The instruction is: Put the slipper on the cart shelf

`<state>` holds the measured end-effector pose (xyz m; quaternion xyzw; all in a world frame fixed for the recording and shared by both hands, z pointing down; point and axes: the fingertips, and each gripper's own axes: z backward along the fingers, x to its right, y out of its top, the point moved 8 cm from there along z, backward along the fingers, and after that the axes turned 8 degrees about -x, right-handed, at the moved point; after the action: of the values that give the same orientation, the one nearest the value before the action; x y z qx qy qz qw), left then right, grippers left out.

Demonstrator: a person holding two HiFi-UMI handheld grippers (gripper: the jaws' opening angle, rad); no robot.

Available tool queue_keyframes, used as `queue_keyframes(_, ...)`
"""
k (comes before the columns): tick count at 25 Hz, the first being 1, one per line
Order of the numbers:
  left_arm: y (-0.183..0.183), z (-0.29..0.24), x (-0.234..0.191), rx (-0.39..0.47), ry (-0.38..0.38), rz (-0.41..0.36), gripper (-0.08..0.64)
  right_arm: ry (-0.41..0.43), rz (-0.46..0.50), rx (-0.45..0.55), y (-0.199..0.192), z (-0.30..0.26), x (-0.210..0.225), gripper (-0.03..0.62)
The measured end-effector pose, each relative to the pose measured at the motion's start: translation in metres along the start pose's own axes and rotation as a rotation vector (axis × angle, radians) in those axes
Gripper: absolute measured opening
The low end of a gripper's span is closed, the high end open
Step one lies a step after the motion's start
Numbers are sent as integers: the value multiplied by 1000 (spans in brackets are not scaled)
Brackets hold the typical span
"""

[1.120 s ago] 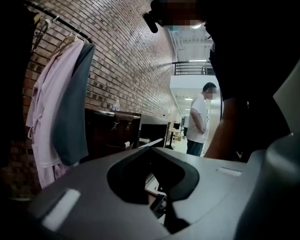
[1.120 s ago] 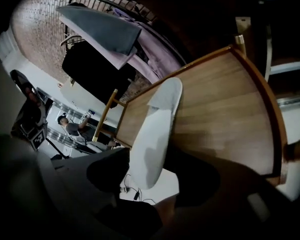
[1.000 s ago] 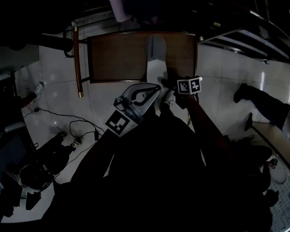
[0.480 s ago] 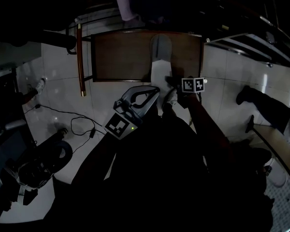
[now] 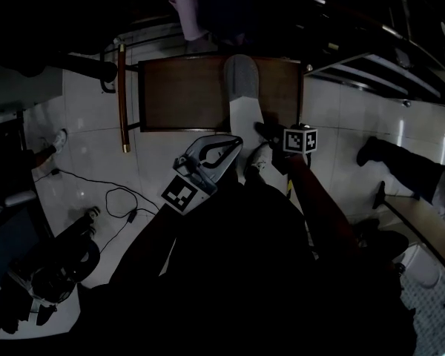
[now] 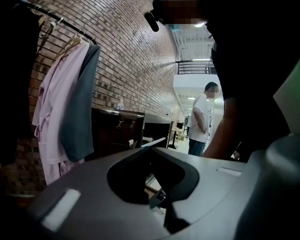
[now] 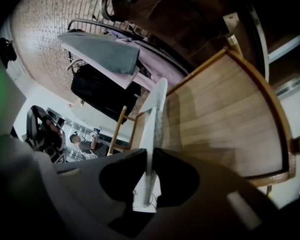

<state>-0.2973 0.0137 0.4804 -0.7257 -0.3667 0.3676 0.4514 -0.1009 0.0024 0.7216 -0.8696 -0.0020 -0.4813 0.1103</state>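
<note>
At wooden cart shelf (image 5: 185, 95), right tool (image 7: 150, 159) just clamped the slipper (image 5: 241, 80); left tool (image 5: 236, 141) closed.

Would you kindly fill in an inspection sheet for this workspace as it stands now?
Surface: wooden cart shelf, the slipper's front part over it.
Job's things: slipper, heel end past the shelf's front edge.
Clutter: dark gear on the floor, too dim to identify.
Grippers: right gripper has just been closing its jaws, pads on the slipper's heel end; left gripper shut, empty, short of the shelf.
Cables: black cable loose on the floor tiles.
Surroundings: brick wall, hanging clothes, a bystander's legs.
</note>
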Motion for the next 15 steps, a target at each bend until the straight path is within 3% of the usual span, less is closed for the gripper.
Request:
queue_keyframes(7,16,-2,21,33,-8,-42,0,39,77,113,-2,46,-42,57)
queue_keyframes(15,43,4,36,60,17,-93,0,32,310,286,26,111,-122,57)
